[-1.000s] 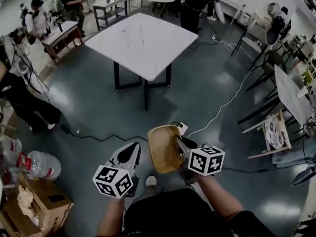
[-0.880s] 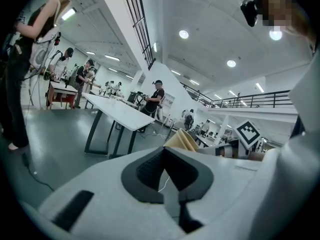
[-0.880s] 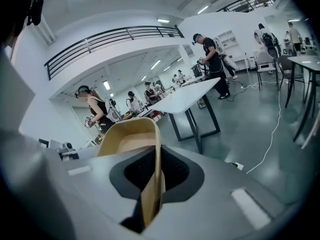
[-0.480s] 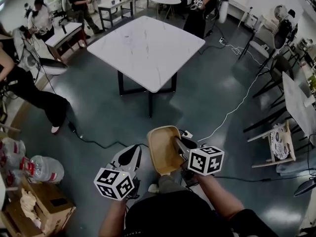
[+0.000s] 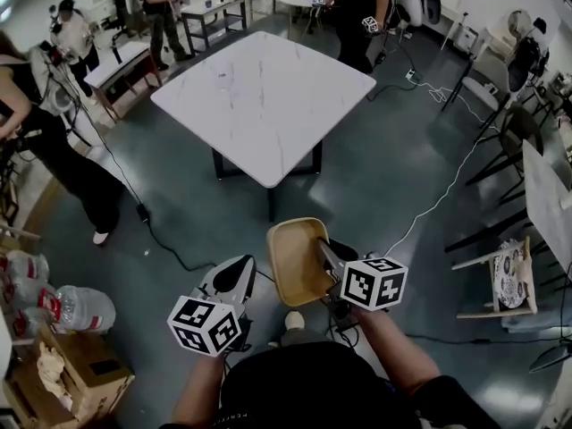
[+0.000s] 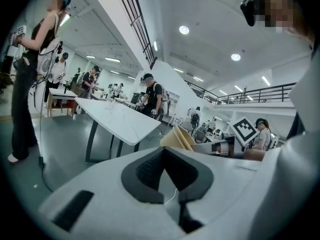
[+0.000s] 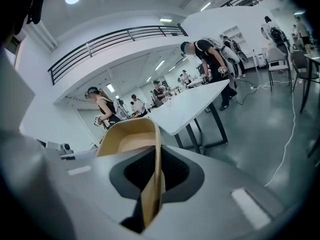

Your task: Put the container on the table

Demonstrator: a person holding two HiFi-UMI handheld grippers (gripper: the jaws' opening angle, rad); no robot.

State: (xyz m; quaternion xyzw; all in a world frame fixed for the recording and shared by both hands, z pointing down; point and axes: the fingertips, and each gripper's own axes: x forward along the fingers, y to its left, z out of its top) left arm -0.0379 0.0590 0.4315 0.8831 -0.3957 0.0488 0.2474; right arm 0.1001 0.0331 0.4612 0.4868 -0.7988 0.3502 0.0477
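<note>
Pinching the tan container [image 5: 291, 262] by one thin side wall, the right gripper [image 5: 323, 256] has its jaws clamped across the rim. That holds it in the air over the floor, well short of the near corner of the white marble-top table [image 5: 264, 88]. It looks light, stiff and thin-walled (plastic or moulded pulp, can't tell), so a rim grip should carry it, but the smooth wall could pivot in the pads; I'd land it flat, inside the table's near edges, not on the corner. Left gripper [image 5: 234, 281] carries nothing, jaws drawn almost together.
</note>
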